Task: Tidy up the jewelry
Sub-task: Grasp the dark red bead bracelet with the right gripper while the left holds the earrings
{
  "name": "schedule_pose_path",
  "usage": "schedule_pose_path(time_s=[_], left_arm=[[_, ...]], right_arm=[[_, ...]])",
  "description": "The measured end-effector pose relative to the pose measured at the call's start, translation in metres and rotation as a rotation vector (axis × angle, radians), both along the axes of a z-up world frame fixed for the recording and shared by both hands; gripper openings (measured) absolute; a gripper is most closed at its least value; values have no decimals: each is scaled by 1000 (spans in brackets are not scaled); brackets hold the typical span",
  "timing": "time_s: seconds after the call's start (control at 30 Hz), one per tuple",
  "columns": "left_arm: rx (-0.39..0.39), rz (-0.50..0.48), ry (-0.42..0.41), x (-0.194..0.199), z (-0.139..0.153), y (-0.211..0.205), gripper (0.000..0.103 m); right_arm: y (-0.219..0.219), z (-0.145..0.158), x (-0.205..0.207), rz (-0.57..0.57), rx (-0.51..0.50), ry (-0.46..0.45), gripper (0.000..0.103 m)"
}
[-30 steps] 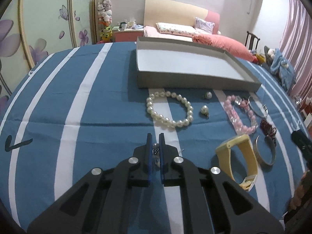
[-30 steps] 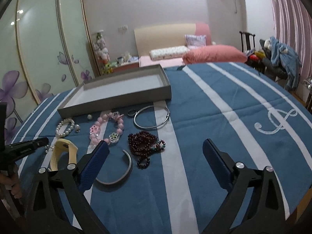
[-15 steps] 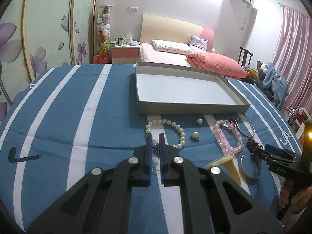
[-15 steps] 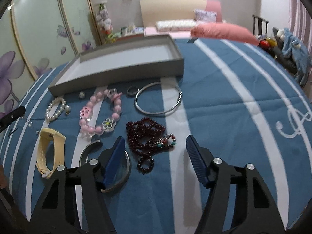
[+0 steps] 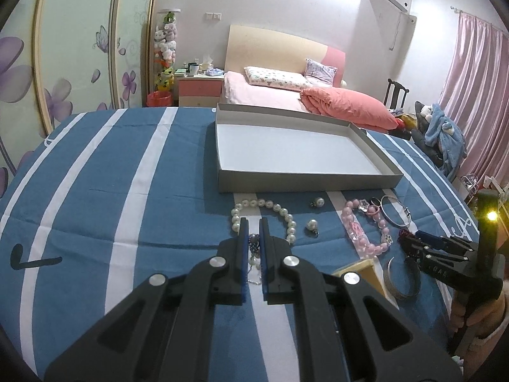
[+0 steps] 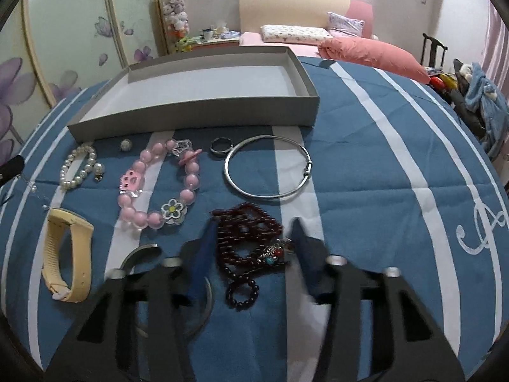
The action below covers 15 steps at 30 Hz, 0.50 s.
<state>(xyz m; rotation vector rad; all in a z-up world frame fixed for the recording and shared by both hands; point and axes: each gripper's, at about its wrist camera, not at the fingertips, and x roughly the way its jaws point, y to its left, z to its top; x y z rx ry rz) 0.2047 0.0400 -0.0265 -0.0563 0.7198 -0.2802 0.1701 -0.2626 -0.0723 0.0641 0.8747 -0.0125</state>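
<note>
The left gripper (image 5: pixel 253 229) has its fingers clamped on a small beaded trinket (image 5: pixel 253 242) with a thin chain, near the pearl bracelet (image 5: pixel 288 219). The right gripper (image 6: pixel 253 235) has just been closing; its fingers flank the red beads (image 6: pixel 246 227) on the striped surface (image 6: pixel 366 175), contact unclear. The grey tray (image 6: pixel 197 111) lies beyond.

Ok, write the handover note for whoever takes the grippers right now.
Left gripper: shut on a small chain piece, above the cloth.
Right gripper: jaws have just been closing around the dark red beads, which lie on the cloth; grip not yet sure.
Box: nothing in it.
In front of it: pearl bracelet, pink bracelet, ring, bangle, yellow strap, cuff.
Done: nothing boxed. Left: everything.
</note>
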Motion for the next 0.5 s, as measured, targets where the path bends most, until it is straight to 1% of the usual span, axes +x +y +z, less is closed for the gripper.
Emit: schedule_pose_path(time_s=[0.03,0.07,0.1,0.13,0.2,0.33,0.5], left_arm=[[-1,0,0,0,0,0,7],[-3,-1,-1,0,0,0,7],[-5,-3,-2,-1,1,0,7],[-7,-4,-4,-2,1,0,7],[-11,-8,-12,-4,4,0,7],[-17,-14,-41,-12,13,0,7],[-33,-21,-90,-23,30,1,7]], right_arm=[[-1,0,-1,4,3,-1,17],[-1,0,-1,8,6,-1,15],[-2,0,-2,10,12,-2,10],[-4,1,-4,9,23,-8,9],[-10,4,-7,5,59,-35,9],[-15,17,-18,14,105,-120,9],[-14,42,-31,38,121,-234,8]])
